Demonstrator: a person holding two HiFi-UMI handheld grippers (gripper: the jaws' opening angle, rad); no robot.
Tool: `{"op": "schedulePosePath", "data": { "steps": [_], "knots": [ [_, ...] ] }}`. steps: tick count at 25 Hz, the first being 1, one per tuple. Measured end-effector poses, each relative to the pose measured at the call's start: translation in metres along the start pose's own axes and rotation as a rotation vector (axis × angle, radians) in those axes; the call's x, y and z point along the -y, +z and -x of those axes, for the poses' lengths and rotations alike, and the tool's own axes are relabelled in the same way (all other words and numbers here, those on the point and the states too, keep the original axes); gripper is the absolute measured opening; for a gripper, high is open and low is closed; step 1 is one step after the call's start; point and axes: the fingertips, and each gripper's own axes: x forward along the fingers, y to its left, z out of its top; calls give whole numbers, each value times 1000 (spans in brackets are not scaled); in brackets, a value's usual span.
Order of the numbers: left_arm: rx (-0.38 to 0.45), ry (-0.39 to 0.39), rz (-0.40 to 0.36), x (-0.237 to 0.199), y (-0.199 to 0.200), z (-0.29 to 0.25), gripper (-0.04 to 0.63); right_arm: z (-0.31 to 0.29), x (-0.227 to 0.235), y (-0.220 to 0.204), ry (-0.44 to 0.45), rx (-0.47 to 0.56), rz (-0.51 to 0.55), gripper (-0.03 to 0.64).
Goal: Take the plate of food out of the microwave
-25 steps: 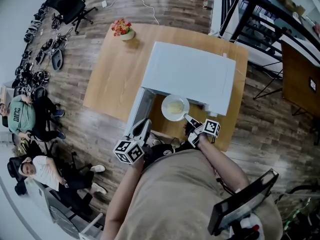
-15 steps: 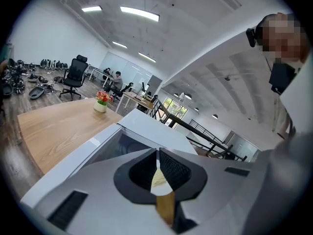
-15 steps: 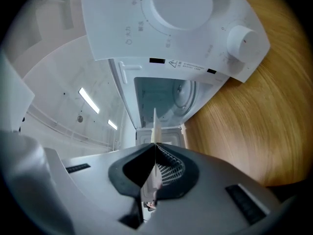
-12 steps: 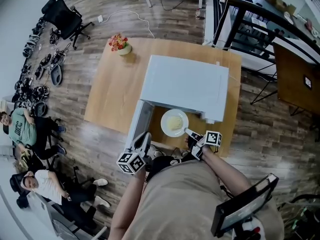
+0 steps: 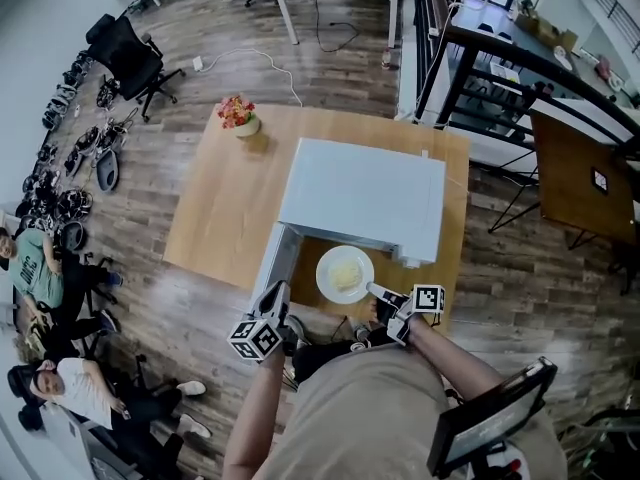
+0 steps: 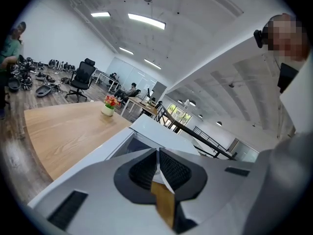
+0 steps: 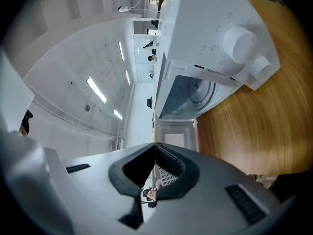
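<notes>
While my right gripper pinches the plate by its near rim, just outside the microwave above the table's front edge, I judge it stiff, slick, breakable and far-side heavy. My left gripper is closed and empty, so it could support the opposite rim.

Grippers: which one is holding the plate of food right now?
The right gripper, shut on the rim of the plate; the left gripper is shut on nothing, beside the microwave door.
</notes>
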Motion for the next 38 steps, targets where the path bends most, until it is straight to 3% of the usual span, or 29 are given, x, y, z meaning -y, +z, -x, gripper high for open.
{"op": "schedulePosePath", "data": {
  "steps": [3, 6, 15, 28, 38],
  "knots": [
    [12, 4, 20, -9, 2, 2, 2, -2, -17, 0, 16, 0, 5, 13],
    [7, -10, 26, -10, 3, 3, 2, -8, -43, 4, 88, 19, 56, 13],
    [-36, -97, 16, -3, 6, 0, 2, -6, -94, -4, 173, 149, 7, 12],
    [-147, -200, -42, -16, 11, 26, 2, 3, -99, -27, 147, 330, 27, 14],
    [-214, -233, -75, -22, -8, 25, 2, 17, -65, -46, 69, 376, 50, 12]
  ]
}}
